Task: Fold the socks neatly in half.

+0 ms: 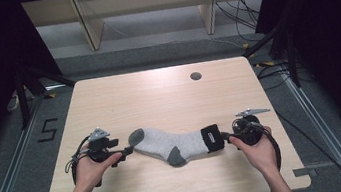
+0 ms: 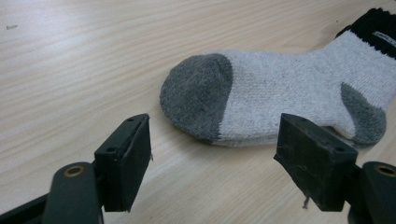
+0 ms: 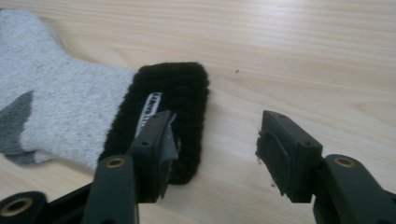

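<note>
Sock, flat on table; left hand-held gripper and right hand-held gripper held apart at toe and cuff. Risk judged: cuff missed, since only partly between the jaws.

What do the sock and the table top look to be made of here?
Sock: knitted fabric, likely cotton or wool blend; fine ribbed stitches show, matte and slightly fuzzy, with a fluffier black cuff. Table top: pale wood or wood-look laminate; straight grain lines with a smooth, faintly glossy sheen.
</note>
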